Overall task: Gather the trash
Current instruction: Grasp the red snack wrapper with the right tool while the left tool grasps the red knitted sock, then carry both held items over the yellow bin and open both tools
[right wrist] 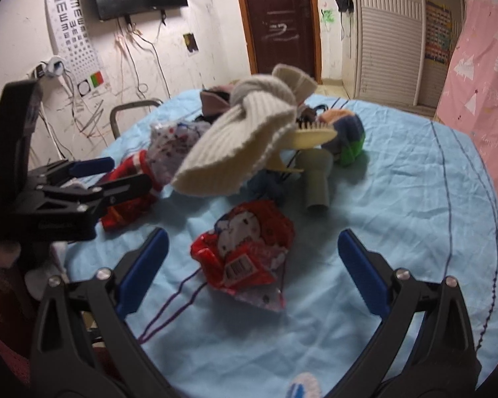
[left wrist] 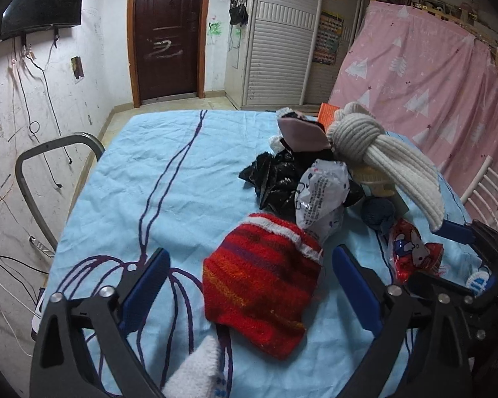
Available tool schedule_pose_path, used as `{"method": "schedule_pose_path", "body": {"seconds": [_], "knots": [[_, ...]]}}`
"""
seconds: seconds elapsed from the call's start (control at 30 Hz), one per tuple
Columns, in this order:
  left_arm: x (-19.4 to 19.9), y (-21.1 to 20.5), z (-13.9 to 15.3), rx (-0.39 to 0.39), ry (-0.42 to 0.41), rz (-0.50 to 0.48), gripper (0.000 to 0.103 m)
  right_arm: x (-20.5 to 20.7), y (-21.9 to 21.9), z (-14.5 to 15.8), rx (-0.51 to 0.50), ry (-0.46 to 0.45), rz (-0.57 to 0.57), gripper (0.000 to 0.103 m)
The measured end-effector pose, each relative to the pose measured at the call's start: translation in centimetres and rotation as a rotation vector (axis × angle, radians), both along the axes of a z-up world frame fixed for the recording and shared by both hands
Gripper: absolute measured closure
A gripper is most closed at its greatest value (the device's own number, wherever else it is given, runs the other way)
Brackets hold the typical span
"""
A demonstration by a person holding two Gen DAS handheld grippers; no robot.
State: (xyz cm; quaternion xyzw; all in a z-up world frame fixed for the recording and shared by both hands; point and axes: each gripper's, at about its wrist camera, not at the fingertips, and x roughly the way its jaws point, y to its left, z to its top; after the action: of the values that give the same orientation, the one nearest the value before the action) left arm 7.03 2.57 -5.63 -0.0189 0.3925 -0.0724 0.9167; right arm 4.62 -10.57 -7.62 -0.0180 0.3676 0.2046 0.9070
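Crumpled red cartoon-printed plastic snack wrapper [right wrist: 245, 255]: light, crackly, slippery; grip its bunched middle. Right gripper [right wrist: 252, 272] and left gripper [left wrist: 249, 285] both spread, empty.

On the pale blue surface [left wrist: 123, 179] with thin purple lines we see a red, orange-striped knit hat [left wrist: 262, 285] with white trim, beside it a red cartoon-printed wrapper [right wrist: 245, 252], behind it black plastic [left wrist: 275, 175] and cream ribbed knit [left wrist: 381, 156].

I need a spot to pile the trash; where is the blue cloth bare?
Bare: the stretch of light blue tablecloth between the grey metal chair back and the red striped knitted hat. Crowded: around the cream ribbed knitted hat and crumpled black plastic bag.
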Motion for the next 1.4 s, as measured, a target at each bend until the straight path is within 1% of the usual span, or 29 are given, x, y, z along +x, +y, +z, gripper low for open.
{"method": "schedule_pose_path", "body": {"seconds": [0.07, 0.1, 0.13, 0.17, 0.2, 0.23, 0.27, 0.3, 0.33, 0.4, 0.47, 0.5, 0.53, 0.57, 0.8, 0.93, 1.0, 1.13, 1.23, 1.4], "knots": [[0.2, 0.0, -0.5, -0.012, 0.021, -0.014, 0.040, 0.3, 0.2, -0.2, -0.005, 0.016, 0.000, 0.007], [0.4, 0.0, -0.7, -0.015, 0.028, -0.016, 0.044, 0.2, 0.1, -0.2, -0.005, 0.015, -0.001, 0.009], [0.4, 0.0, -0.9, -0.018, 0.032, -0.018, 0.049, 0.3, 0.2, -0.2, -0.009, 0.015, -0.002, 0.017], [0.4, -0.1, -0.9, -0.014, 0.028, -0.019, 0.053, 0.4, 0.3, -0.4, -0.014, 0.021, -0.003, 0.026], [0.3, -0.3, -0.9, -0.016, 0.028, -0.022, 0.055, 0.5, 0.3, -0.6, -0.013, 0.033, -0.001, 0.030], [0.3, -0.4, -0.9, -0.018, 0.028, -0.025, 0.060, 0.5, 0.2, -0.8, -0.010, 0.040, 0.001, 0.035], [0.2, -0.6, -1.0, -0.015, 0.026, -0.028, 0.065, 0.5, 0.2, -0.9, -0.011, 0.044, 0.004, 0.037], [0.1, -0.7, -1.0, -0.013, 0.026, -0.032, 0.068, 0.4, 0.2, -0.9, -0.014, 0.040, 0.005, 0.038], [0.0, -0.9, -1.1, -0.009, 0.026, -0.037, 0.072, 0.3, 0.2, -1.0, -0.017, 0.038, 0.005, 0.040], [-0.6, -1.4, -0.9, 0.008, 0.020, -0.043, 0.077, 0.1, 0.1, -1.1, -0.040, 0.024, 0.001, 0.045], [-0.9, -1.8, -0.9, 0.018, 0.016, -0.040, 0.083, -0.1, 0.0, -1.1, -0.049, 0.013, -0.001, 0.053], [-1.2, -2.0, -0.8, 0.017, 0.016, -0.035, 0.084, -0.2, -0.2, -1.2, -0.052, 0.006, -0.003, 0.055], [-1.4, -2.2, -0.7, 0.014, 0.016, -0.028, 0.085, -0.3, -0.5, -1.2, -0.048, 0.002, -0.007, 0.061], [-1.6, -2.2, -0.6, 0.012, 0.015, -0.022, 0.086, -0.4, -1.0, -1.2, -0.033, 0.004, -0.010, 0.063], [-4.1, -2.4, 1.7, 0.003, -0.026, 0.011, 0.087, -1.4, -4.6, -0.8, 0.048, 0.000, -0.032, 0.063], [-5.6, -3.2, 3.5, 0.016, -0.060, 0.017, 0.087, -2.0, -6.1, 0.0, 0.075, -0.024, -0.055, 0.063], [-6.2, -3.9, 4.7, 0.023, -0.085, 0.009, 0.087, -2.3, -7.7, 0.7, 0.096, -0.044, -0.080, 0.063], [-7.0, -6.1, 7.0, 0.035, -0.137, -0.039, 0.087, -2.7, -11.2, 2.3, 0.135, -0.094, -0.145, 0.063], [-7.1, -8.4, 8.4, 0.028, -0.167, -0.097, 0.087, -2.9, -13.6, 3.3, 0.157, -0.126, -0.195, 0.063], [-5.8, -13.1, 9.9, -0.047, -0.162, -0.220, 0.087, -3.6, -19.2, 3.9, 0.200, -0.169, -0.309, 0.063]]}}
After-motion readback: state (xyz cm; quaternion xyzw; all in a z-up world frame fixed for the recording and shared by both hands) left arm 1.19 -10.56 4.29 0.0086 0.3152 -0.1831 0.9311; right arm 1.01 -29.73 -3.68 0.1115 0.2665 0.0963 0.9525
